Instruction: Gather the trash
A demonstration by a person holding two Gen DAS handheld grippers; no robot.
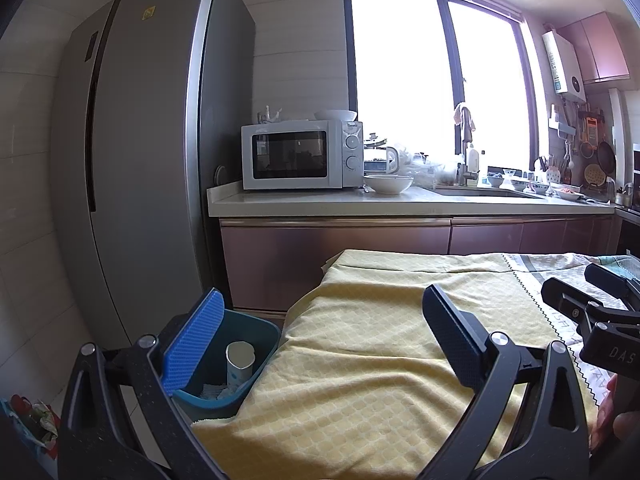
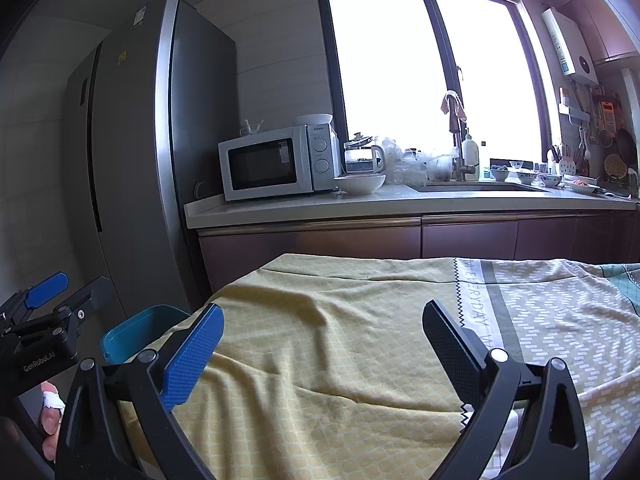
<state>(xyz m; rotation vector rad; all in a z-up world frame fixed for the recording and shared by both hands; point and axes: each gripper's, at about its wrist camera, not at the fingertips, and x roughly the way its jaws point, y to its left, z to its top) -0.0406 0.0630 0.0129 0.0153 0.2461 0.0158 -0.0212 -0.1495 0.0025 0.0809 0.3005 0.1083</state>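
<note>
Teal bin [image 1: 256, 344] beside the cloth-covered counter [image 1: 360, 340] already holds a white cup [image 1: 240, 364]. Left gripper [image 1: 324, 340] and right gripper [image 2: 324, 344] hover spread wide, empty. No trash shows on the cloth; collecting looks finished, so next means checking for leftovers.

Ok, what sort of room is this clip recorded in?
A home kitchen, most likely. A tall grey fridge stands beside a counter with a white microwave and a sink under the window. In the foreground, a cloth-covered table has a blue bin beside it.
</note>
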